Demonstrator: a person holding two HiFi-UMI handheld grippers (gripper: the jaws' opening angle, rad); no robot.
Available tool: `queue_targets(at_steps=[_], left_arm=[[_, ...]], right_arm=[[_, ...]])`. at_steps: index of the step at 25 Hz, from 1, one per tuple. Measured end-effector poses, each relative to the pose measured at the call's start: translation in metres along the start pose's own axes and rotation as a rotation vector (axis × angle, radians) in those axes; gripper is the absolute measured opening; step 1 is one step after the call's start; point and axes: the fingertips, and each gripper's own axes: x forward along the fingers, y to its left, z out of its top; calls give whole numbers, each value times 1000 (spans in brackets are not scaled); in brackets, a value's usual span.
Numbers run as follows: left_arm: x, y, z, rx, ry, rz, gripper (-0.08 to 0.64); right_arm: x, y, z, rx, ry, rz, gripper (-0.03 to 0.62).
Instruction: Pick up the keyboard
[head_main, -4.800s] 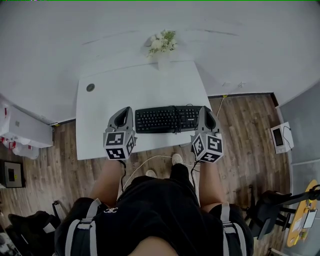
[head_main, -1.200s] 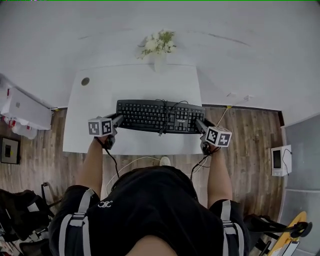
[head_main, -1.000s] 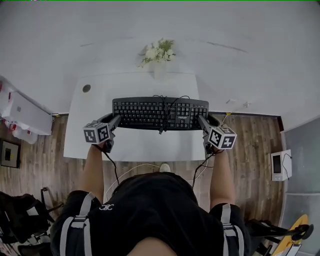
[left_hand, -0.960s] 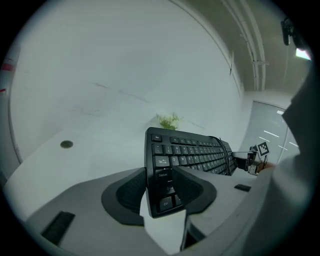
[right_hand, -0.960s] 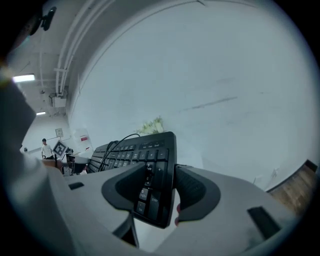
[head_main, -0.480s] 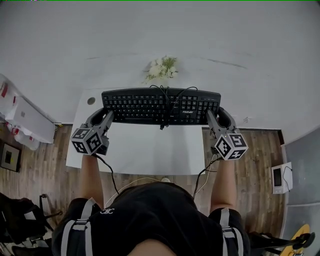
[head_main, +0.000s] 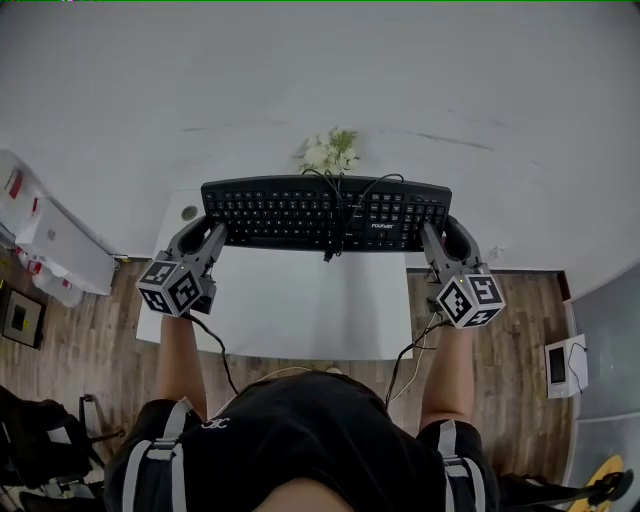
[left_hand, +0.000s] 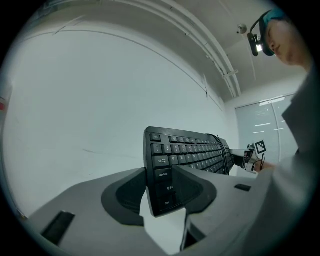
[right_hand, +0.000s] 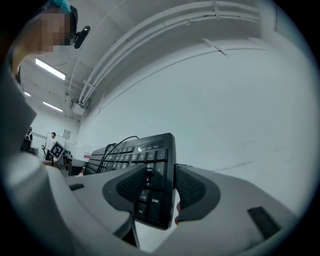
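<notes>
Head view, read from the wearer outward. Nearest is the person's torso at 6 o'clock, with both forearms reaching toward 12 o'clock.

The white bench lies below and between the arms, its surface bare. A thin lead trails from each claw back toward the body.

The left claw is clenched on the 9 o'clock end of the keyboard. The left gripper view shows one jaw across the end keys and the other behind the casing. The right claw grips the 3 o'clock end in the same way, one jaw over the keypad keys and one on the underside.

A grip at each end suits a long, shallow body. It shares the weight between the hands and stops the board from pivoting as it would from a single end.

The keyboard hangs clear of the bench, with nothing beneath it in either gripper view. It runs from 9 to 3 o'clock and its key face tips up toward the wearer. Both claws point roughly level, which keeps the span even and neither end sagging.

The keyboard's own cable is looped loosely across the keys near the middle, apparently so that it rides along and cannot snag.

Beyond, at 12 o'clock, a small bunch of flowers stands at the bench's far edge, against a plain pale wall.

By this reading the pick-up is essentially achieved.
</notes>
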Motion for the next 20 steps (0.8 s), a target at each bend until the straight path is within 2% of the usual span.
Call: queue_targets(at_steps=[16,20], left_arm=[[-2,-5,5,14,-4,-17,176],[-5,-4,3,-5,-9,-17,173]], right_arm=[[-12,3,2,8,-6,-23,190],[-15,4,-3,13,1,-24,190]])
